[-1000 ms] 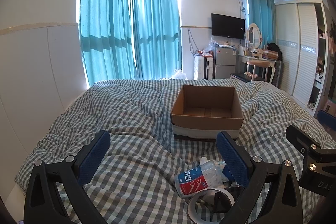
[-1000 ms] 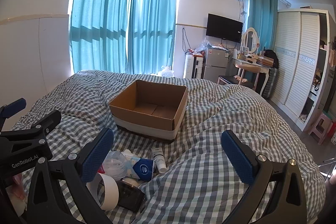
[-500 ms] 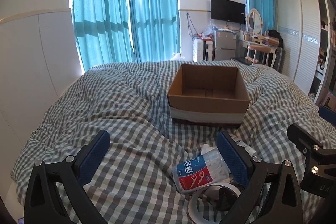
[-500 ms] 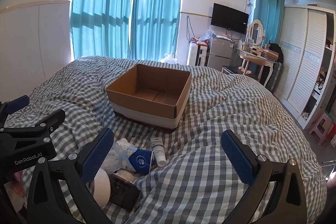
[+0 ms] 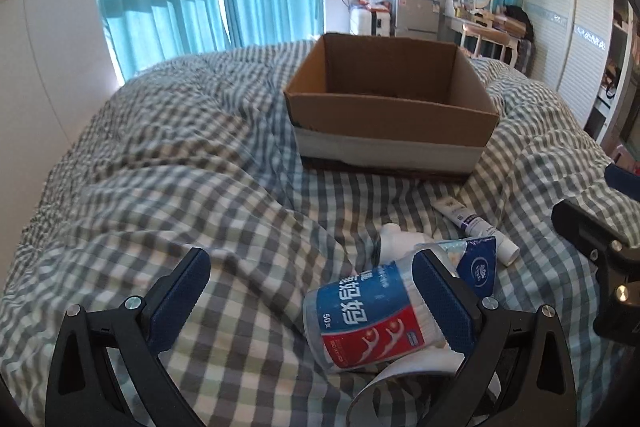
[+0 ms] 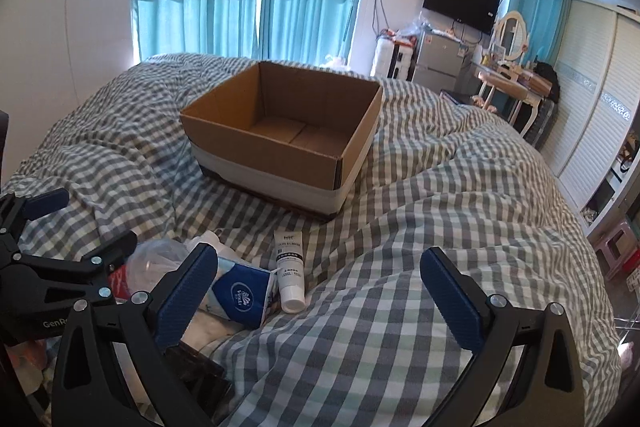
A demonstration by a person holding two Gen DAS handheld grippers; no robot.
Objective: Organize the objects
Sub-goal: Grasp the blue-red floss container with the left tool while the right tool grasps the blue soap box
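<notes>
- Open brown cardboard box [image 6: 288, 135]: on the grey-and-white checked duvet [image 6: 420, 247], toward the bed's far end.
- White squeeze tube [image 6: 289, 277]: before the box, cap toward the near edge.
- Blue tissue pack [image 6: 240, 297]: just left of the tube.
- Clear floss-pick tub with blue-and-red label [image 5: 368, 311]: left of the pack, lying on its side.

Checked bed [image 6: 420, 287], cardboard box [image 6: 280, 151], tube [image 6: 290, 275]

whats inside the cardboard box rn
In the right wrist view the cardboard box shows only its bare brown floor flaps. The near wall hides the front strip of the floor.
</notes>
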